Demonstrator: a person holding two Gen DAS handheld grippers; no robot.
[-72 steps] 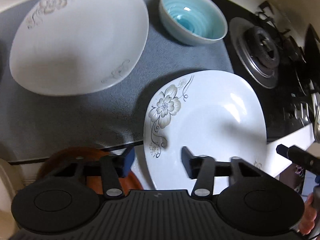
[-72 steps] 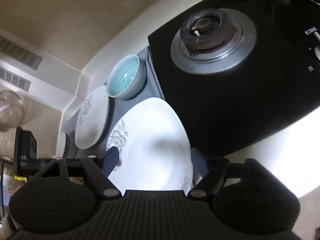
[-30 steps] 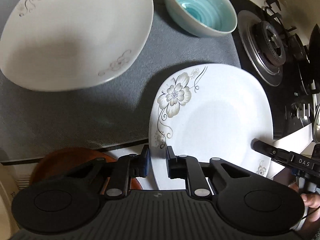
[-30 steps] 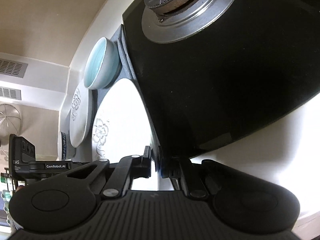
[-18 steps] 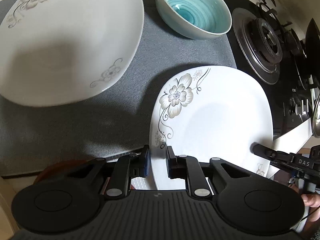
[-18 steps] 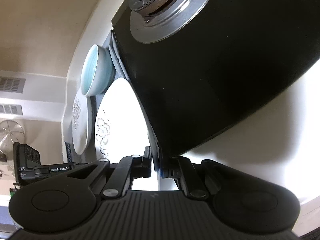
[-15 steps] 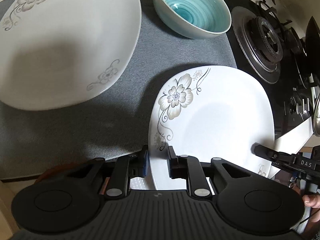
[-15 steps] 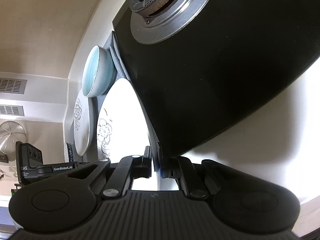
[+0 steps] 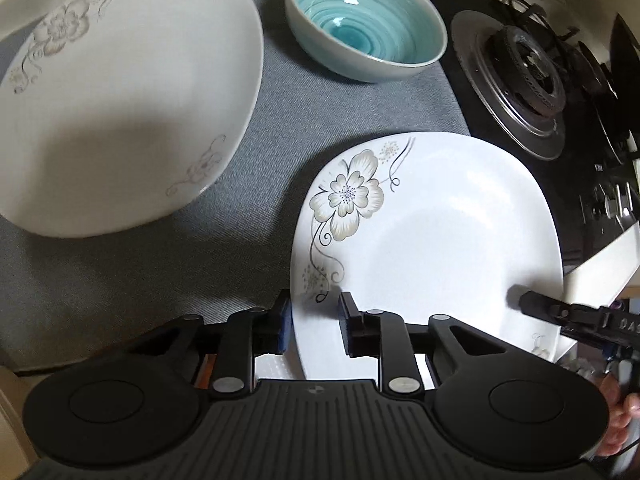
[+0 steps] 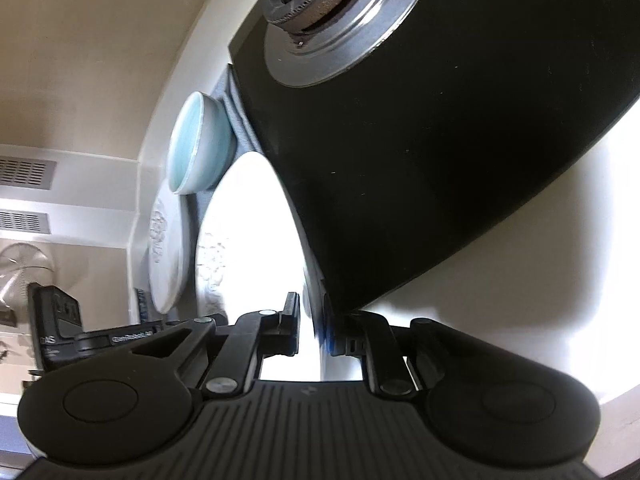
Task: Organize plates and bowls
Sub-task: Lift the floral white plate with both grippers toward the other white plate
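Observation:
A white plate with a flower print (image 9: 432, 236) is held over the grey mat (image 9: 280, 128). My left gripper (image 9: 314, 320) is shut on its near left rim. My right gripper (image 10: 312, 328) is shut on its right rim; the plate shows edge-on in the right wrist view (image 10: 248, 240). A second, larger flowered plate (image 9: 120, 100) lies on the mat at the back left, also in the right wrist view (image 10: 168, 256). A turquoise bowl (image 9: 364, 20) stands at the back, also in the right wrist view (image 10: 196, 152).
A black gas hob (image 9: 560, 92) with a steel burner (image 10: 340, 12) lies right of the mat. A brown dish (image 9: 202, 364) shows just under my left gripper. The white counter edge (image 9: 604, 260) runs at the right.
Both grippers closed on the flowered plate about a second ago. Since then the plate has shifted slightly left over the mat, held by both.

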